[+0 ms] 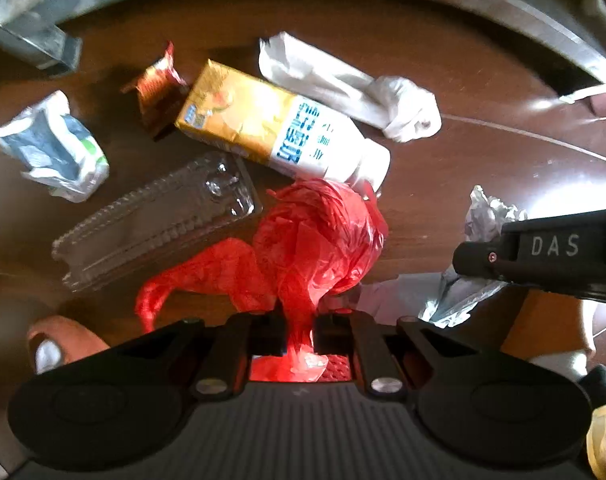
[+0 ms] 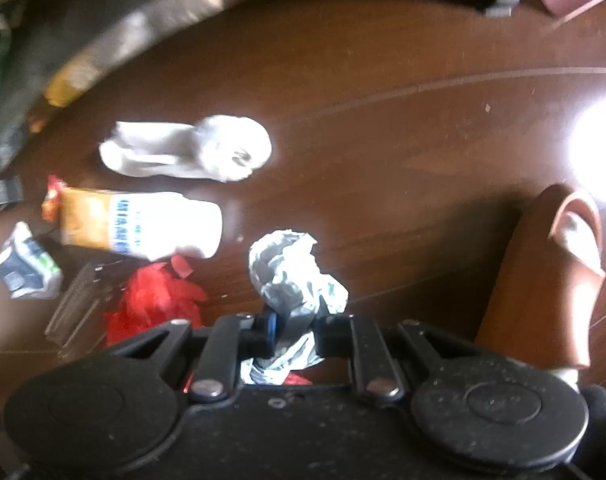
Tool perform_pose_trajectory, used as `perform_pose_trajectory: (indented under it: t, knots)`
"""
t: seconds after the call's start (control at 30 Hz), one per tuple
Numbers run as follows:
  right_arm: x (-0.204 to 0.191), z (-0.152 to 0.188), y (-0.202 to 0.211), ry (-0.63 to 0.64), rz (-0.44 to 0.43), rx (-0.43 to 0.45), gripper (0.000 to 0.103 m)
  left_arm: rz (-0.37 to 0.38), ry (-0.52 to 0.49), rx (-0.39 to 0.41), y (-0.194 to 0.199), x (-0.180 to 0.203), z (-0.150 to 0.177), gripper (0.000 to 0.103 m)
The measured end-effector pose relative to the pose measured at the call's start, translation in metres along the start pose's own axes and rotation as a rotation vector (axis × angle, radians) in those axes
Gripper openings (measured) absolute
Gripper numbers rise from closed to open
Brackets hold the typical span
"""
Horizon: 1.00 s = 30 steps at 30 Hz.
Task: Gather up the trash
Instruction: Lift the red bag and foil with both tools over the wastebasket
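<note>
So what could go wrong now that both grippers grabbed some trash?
The left gripper pinches only a twisted bit of the red plastic bag, so the thin plastic might slip out or tear. The bag hangs right by the yellow drink carton and the clear plastic box, so it could drag or bump them. The right gripper holds the crumpled silvery wrapper by one edge, so that might drop too.

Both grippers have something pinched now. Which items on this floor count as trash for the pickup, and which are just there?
Trash for the job:
- red plastic bag, in the left gripper
- crumpled silver-white wrapper, in the right gripper
- orange-and-white drink carton
- white bag
- clear plastic tray
- small red wrapper
- blue-white wrapper

Just there:
- metal furniture leg
- wooden floor
</note>
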State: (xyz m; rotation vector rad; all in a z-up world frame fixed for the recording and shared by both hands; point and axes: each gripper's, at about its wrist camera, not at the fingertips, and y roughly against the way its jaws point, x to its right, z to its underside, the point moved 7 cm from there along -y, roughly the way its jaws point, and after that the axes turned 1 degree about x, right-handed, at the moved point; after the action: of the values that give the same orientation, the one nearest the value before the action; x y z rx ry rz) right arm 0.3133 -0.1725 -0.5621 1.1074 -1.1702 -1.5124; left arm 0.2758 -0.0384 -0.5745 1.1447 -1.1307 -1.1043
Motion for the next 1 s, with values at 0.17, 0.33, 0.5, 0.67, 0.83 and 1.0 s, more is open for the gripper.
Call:
perform_pose_trajectory:
  t: [0.17,0.33,0.5,0.67,0.83,1.0]
  knots:
    - [-0.007,0.004,0.048,0.053,0.011,0.076,0.015,0.014,-0.010,0.073,0.052,0.003,0.006,0.010]
    - [-0.010,0.012,0.107,0.096,0.001,0.172,0.015,0.033,0.008,0.159,0.104,0.015,0.010,0.010]
    - [-0.015,0.027,0.169,0.183,-0.010,0.292,0.015,0.044,-0.010,0.266,0.173,0.023,0.022,0.010]
    - [-0.016,0.050,0.242,0.245,-0.046,0.421,0.015,0.059,-0.030,0.374,0.242,0.029,0.042,0.010]
    - [-0.025,0.082,0.315,0.331,-0.066,0.551,0.014,0.081,-0.049,0.490,0.309,0.034,0.060,0.010]
    - [-0.031,0.109,0.378,0.377,-0.076,0.665,0.014,0.058,-0.081,0.599,0.372,0.037,0.081,0.010]
